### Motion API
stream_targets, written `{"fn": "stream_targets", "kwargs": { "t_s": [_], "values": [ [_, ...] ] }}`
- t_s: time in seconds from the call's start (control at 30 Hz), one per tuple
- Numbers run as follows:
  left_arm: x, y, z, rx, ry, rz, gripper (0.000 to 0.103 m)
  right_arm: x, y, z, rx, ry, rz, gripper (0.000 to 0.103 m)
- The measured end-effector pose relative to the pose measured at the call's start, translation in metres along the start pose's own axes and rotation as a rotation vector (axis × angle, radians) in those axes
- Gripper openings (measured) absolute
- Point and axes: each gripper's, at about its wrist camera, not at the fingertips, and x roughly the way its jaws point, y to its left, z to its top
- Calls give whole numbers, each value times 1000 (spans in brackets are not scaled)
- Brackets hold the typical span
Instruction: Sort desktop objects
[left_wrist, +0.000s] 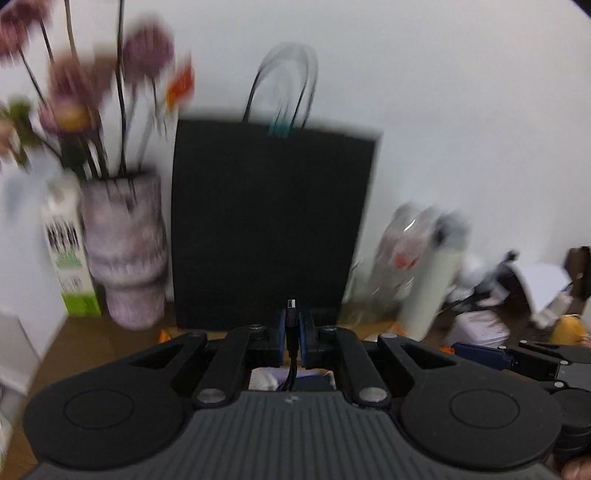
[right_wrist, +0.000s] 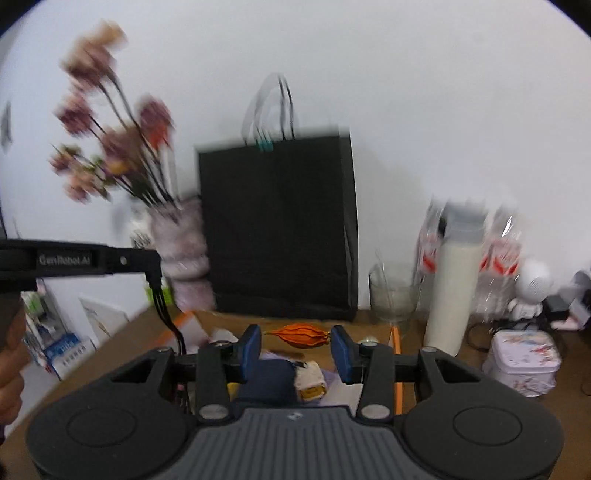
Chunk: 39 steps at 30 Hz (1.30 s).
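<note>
Between left gripper (left_wrist: 291, 334) pads, pinched near the plug: thin cable (left_wrist: 291, 325), light, limp, likely to dangle; right gripper (right_wrist: 295, 349) spread, empty

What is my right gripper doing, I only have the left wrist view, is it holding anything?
Observer: No. The right gripper is open and holds nothing.
Operator: What lies ahead of it?
Observer: An orange ribbed object lies on the desk just beyond the fingertips, in front of the black paper bag.
Operator: Does my cable trail anywhere?
Observer: Yes. In the right wrist view, the black cable hangs from the left gripper, which is shut on its plug end, down toward the desk.
Operator: Anything on the right side?
Observer: A floral tin sits beside a tall white bottle.
</note>
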Motion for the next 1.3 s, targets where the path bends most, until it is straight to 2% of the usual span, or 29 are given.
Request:
{"fn": "stream_targets", "kwargs": {
  "t_s": [0.17, 0.2, 0.27, 0.37, 0.47, 0.57, 0.7, 0.73, 0.77, 0.8, 0.83, 1.07, 1.3],
  "values": [
    [99, 12, -12, 4, 138, 7, 12, 98, -25, -4, 65, 122, -29, 40],
    [111, 14, -14, 1, 168, 0, 17, 116, -26, -5, 65, 137, -32, 40],
    [127, 18, -18, 9, 217, -8, 51, 146, -28, -5, 64, 174, -51, 41],
    [129, 21, -24, 66, 185, 24, 66, 177, -37, -5, 103, 236, -70, 44],
    [126, 28, -26, 68, 176, 28, 72, 183, -41, -7, 127, 227, -65, 49],
    [122, 32, -21, 44, 194, 39, 79, 176, -40, -6, 120, 222, -75, 51],
    [93, 29, -11, 33, 187, 68, 86, 149, -35, 7, 104, 200, -99, 57],
    [86, 28, -11, 21, 190, 91, 94, 143, -32, 10, 98, 200, -109, 60],
    [78, 28, -13, 7, 208, 118, 96, 135, -29, 13, 92, 203, -120, 63],
    [73, 26, -14, 8, 230, 132, 96, 128, -26, 15, 85, 208, -131, 74],
    [67, 24, -18, 9, 240, 137, 96, 122, -22, 15, 71, 219, -137, 79],
    [2, 10, -37, 36, 288, 142, 99, 69, -5, -7, 60, 308, -147, 79],
    [-69, 2, -80, 11, 222, 179, 102, -7, 26, -37, 22, 264, -140, 84]
  ]
}}
